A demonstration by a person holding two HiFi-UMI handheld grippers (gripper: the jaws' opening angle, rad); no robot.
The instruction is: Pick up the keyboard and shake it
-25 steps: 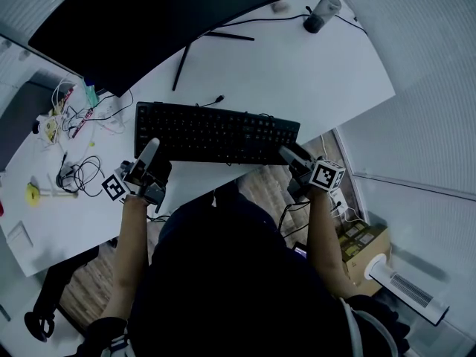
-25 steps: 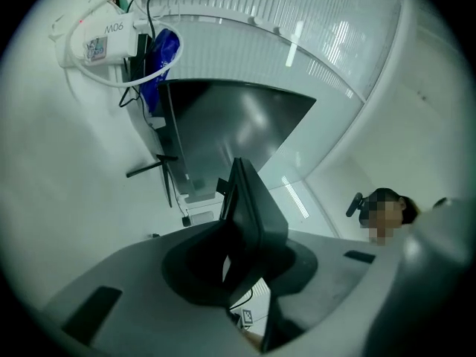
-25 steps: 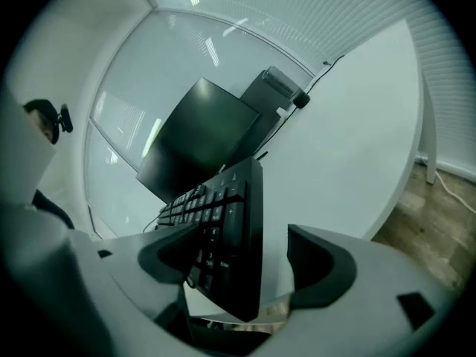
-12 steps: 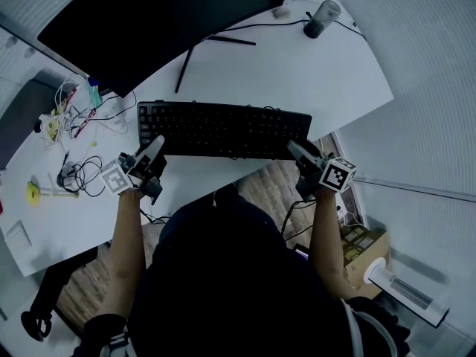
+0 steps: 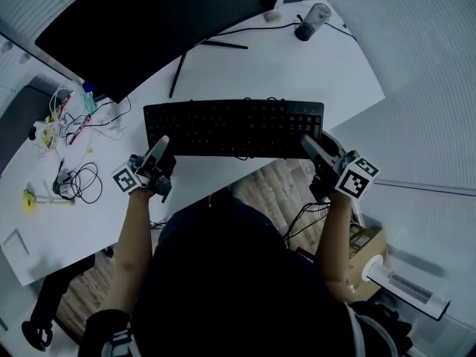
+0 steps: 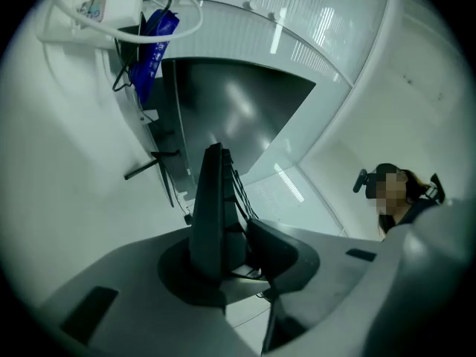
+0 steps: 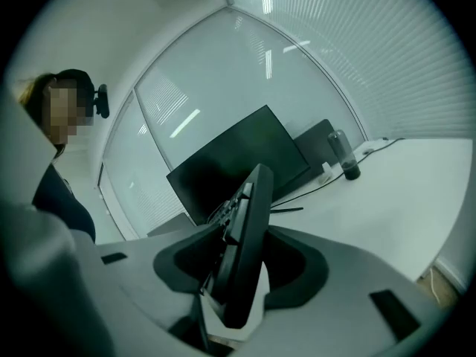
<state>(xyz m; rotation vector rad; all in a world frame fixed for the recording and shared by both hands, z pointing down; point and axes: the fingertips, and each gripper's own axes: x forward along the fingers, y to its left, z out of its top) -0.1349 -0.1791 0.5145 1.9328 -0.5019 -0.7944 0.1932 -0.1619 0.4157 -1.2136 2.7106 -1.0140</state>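
Right end of black plastic keyboard [image 5: 234, 128] risen off white desk [image 5: 312, 65]; right gripper [image 5: 311, 146] jaws just closed onto it, left gripper [image 5: 159, 149] jaws eased slightly, still gripping; shake next

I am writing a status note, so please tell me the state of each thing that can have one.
keyboard: gripped at both ends, lifted off the desk.
left gripper: shut on keyboard, jaws just eased slightly open.
right gripper: shut on keyboard, jaws just closed further.
monitor: screen dark.
bottle: upright, on the desk's far corner.
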